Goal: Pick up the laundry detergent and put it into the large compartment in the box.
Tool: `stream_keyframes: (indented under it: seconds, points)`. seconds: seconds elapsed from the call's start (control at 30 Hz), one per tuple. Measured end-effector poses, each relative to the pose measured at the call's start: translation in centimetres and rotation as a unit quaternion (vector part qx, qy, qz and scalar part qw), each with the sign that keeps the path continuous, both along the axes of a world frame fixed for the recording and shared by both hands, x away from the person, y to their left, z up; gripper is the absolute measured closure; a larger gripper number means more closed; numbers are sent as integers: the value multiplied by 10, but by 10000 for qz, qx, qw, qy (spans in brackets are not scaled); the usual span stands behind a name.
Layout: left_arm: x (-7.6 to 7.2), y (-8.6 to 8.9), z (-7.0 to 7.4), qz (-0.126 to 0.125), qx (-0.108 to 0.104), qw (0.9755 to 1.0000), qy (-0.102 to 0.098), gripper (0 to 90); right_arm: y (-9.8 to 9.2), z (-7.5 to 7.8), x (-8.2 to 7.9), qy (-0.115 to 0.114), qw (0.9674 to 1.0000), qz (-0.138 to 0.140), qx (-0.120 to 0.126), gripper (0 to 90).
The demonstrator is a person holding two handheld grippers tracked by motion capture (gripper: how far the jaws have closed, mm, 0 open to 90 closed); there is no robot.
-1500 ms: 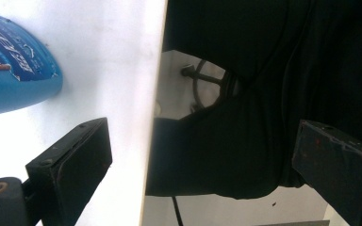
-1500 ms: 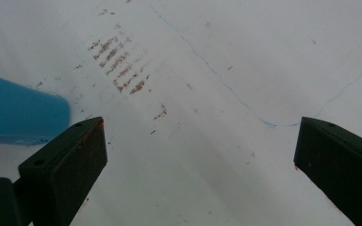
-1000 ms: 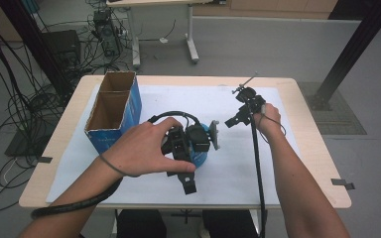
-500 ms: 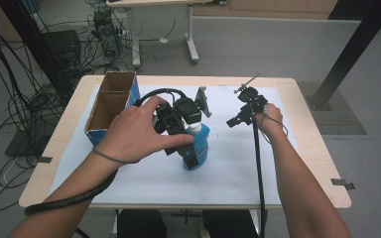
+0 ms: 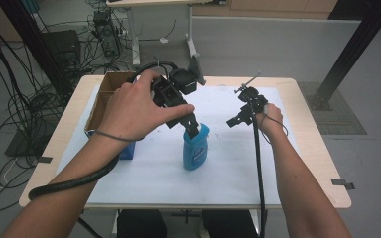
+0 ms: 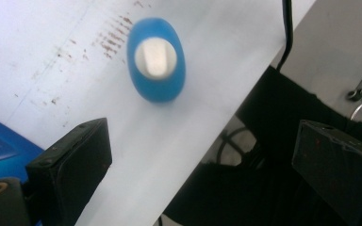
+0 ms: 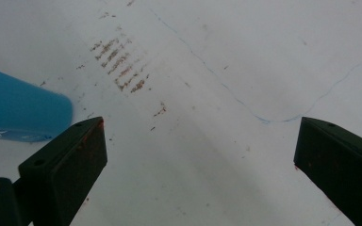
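Observation:
A blue bottle with a white cap stands upright on the white sheet near the table's middle. My left gripper hangs just above it, tilted down, jaws wide open and holding nothing. In the left gripper view I look down on the bottle's cap, which lies beyond the gap of my left gripper. To the bottle's right, my right gripper is held over the sheet, apart from the bottle. In its own view my right gripper is open over bare sheet, with the bottle at the left edge.
A cardboard box with blue sides stands open at the table's left, partly behind the left hand; its blue side is close to the left jaw. A white sheet covers most of the wooden table. Black cables trail from both grippers.
The left gripper raised the lying bottle upright, then opened, let go of it and rose above it. The right gripper has hardly moved.

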State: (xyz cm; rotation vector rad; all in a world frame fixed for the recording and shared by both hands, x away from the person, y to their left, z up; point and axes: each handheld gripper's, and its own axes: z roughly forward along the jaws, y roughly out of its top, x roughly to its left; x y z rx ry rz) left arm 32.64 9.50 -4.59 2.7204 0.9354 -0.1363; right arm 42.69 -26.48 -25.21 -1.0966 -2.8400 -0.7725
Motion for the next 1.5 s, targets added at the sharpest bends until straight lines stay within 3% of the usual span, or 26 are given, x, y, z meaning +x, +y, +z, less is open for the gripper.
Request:
stream_keyframes:
  seconds: [0.3,0.5,1.0,1.5]
  points:
    - [11,-3,7,244,79,9997,-48,56,1,0,-1,-6,10000,13,3,32]
    - [17,-11,12,415,283,9986,-152,56,1,1,-1,-29,10000,18,5,32]
    - [40,-23,5,417,468,9980,32,57,2,1,-1,-2,10000,-3,-9,33]
    - [49,-36,-9,258,563,9980,122,58,2,-1,-2,9,10000,-10,16,33]
